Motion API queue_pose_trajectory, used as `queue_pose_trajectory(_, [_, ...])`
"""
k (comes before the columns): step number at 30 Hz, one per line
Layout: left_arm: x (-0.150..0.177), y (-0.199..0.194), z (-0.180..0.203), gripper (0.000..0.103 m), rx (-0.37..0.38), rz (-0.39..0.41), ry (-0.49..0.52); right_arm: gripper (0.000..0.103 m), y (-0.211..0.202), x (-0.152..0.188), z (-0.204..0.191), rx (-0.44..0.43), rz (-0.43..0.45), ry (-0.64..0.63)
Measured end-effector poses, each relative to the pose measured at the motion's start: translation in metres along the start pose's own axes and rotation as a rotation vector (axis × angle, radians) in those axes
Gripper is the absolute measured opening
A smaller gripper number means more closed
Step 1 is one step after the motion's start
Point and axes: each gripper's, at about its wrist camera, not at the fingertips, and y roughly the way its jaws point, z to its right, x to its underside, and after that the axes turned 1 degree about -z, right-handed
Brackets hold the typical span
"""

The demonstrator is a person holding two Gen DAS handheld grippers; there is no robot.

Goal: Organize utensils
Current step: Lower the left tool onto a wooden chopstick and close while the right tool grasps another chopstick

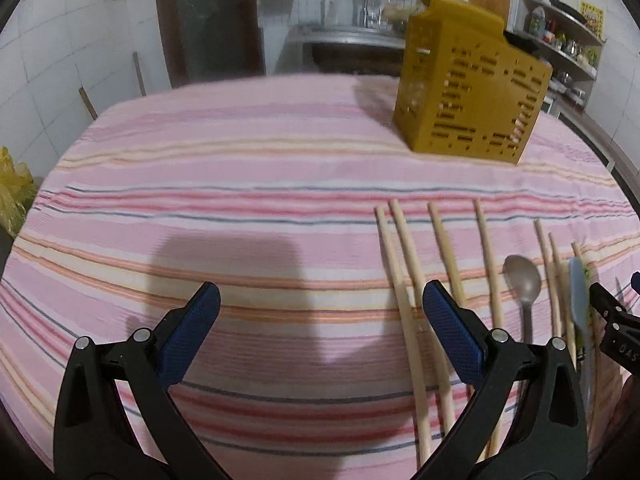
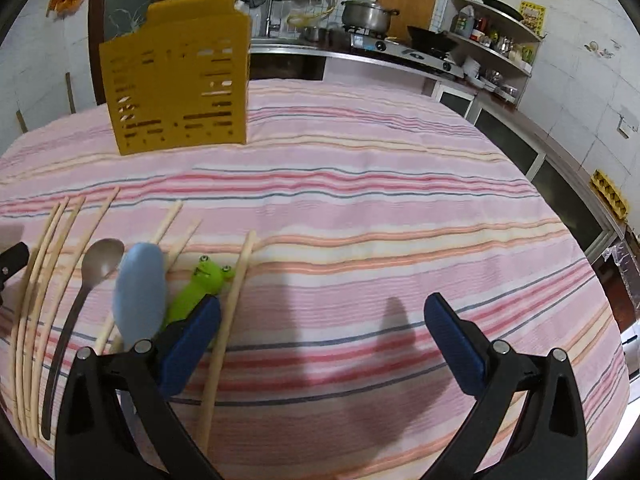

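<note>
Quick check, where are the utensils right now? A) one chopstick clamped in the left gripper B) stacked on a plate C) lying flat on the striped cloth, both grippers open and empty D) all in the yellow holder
C: the chopsticks, metal spoon and blue spoon lie on the striped cloth short of the yellow holder; the left gripper and right gripper are open, gripping nothing.

A tabletop (image 2: pixel 380 208) under a pink striped cloth (image 1: pixel 208 184) carries everything. A yellow slotted utensil holder (image 2: pixel 180 80) stands upright toward 11 o'clock in the right wrist view. At 8 o'clock lie wooden chopsticks (image 2: pixel 44 280), a metal spoon (image 2: pixel 100 260), a blue spoon (image 2: pixel 140 288) and a green frog-headed utensil (image 2: pixel 200 284), close together.
</note>
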Motion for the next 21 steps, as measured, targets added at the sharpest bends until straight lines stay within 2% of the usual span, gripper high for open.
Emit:
queue_pose_trajectory(10, [-0.006, 0.017, 0.000, 0.098, -0.021, -0.060, -0.004, 0.099, 0.012, -0.008, -0.004, -0.019, -0.050, 0.013])
queue_pose_trajectory(16, [-0.007, 0.022, 0.002, 0.098, -0.024, -0.076, 0.002, 0.083, 0.018, -0.011, -0.006, -0.073, -0.070, 0.030])
queue_pose_trajectory(21, [-0.009, 0.027, 0.001, 0.098, -0.016, -0.087, -0.005, 0.073, 0.017, -0.011, -0.010, -0.083, -0.066, 0.033])
